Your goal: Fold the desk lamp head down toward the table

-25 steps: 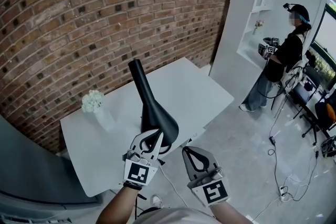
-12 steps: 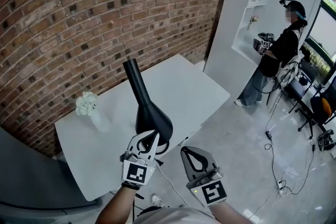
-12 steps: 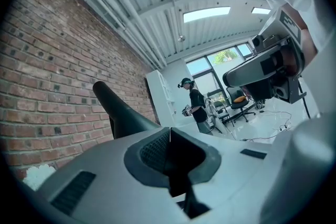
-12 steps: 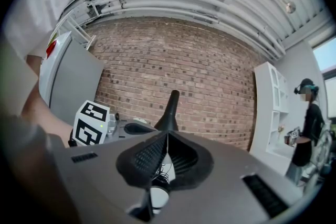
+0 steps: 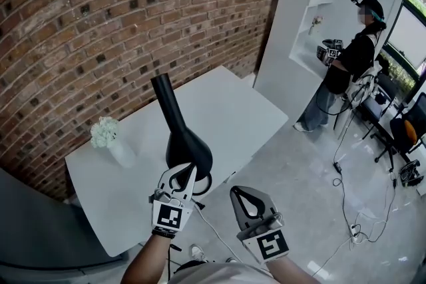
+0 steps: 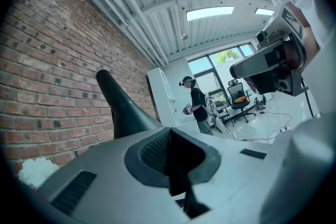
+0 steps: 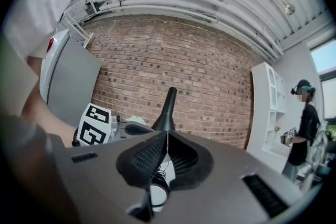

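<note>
**Lamp rim in the grip, fold not yet made**

Tabletop [image 5: 246,116], white and set against a brick wall [image 5: 100,23], carries the black lamp [image 5: 181,143] near its front edge. The lamp reads as one smooth matte shape. Its fat, rounded lamp head [image 5: 191,155] sits right at the fingers of the left gripper [image 5: 192,171]. From there a slim neck [image 5: 165,100] tapers up and away beyond them, leaning toward the wall.

The step in hand looks like the grasp that comes before the fold. The left fingers appear clamped on a thin dark edge, seemingly the rim of the head, since the left gripper view shows black filling the space between the pads. The right gripper [image 5: 239,193] hangs just to the right of the left fingers, clear of the lamp, with its fingers pressed together on nothing.

The next move probably calls for a slow downward swing of the head toward the tabletop while the lamp's foot is kept from sliding. The free right gripper could steady it. A small bunch of white flowers [image 5: 104,132] stands well to the left of the fingers, out of the path.
</note>
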`<state>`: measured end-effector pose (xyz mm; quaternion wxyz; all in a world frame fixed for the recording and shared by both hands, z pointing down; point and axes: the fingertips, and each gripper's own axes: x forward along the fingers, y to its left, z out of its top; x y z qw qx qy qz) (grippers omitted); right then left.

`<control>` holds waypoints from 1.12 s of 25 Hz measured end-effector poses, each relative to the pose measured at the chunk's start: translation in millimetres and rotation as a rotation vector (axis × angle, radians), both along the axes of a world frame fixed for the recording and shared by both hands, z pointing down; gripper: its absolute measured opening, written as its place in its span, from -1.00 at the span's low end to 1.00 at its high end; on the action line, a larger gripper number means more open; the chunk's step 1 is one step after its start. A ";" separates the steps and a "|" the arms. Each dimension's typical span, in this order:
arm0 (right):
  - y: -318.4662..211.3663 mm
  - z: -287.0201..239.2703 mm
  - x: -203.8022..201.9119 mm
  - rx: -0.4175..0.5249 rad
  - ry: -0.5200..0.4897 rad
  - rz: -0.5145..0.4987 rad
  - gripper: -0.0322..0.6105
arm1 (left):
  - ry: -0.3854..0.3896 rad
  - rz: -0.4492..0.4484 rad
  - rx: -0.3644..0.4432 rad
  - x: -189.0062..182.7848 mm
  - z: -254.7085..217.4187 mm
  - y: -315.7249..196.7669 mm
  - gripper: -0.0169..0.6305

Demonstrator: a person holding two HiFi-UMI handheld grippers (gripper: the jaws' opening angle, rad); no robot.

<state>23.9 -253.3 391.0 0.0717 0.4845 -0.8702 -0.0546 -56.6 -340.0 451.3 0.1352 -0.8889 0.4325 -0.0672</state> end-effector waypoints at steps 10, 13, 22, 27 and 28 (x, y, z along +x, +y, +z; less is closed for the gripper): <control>4.4 1.1 3.3 -0.005 -0.024 -0.001 -0.84 | 0.001 -0.022 -0.012 -3.6 1.1 6.0 -0.91; 8.4 0.1 0.5 0.004 -0.034 -0.021 -0.84 | 0.007 -0.037 -0.010 -7.0 -1.3 13.8 -0.91; 21.2 -1.1 -6.6 0.010 -0.059 -0.080 -0.84 | 0.095 -0.137 -0.029 -28.7 -11.1 39.4 -0.91; 30.7 -2.1 -6.1 0.009 -0.072 -0.110 -0.84 | 0.132 -0.171 -0.033 -31.9 -16.8 56.8 -0.91; 32.6 -2.2 -5.4 0.006 -0.076 -0.115 -0.84 | 0.143 -0.178 -0.035 -32.5 -17.6 60.8 -0.91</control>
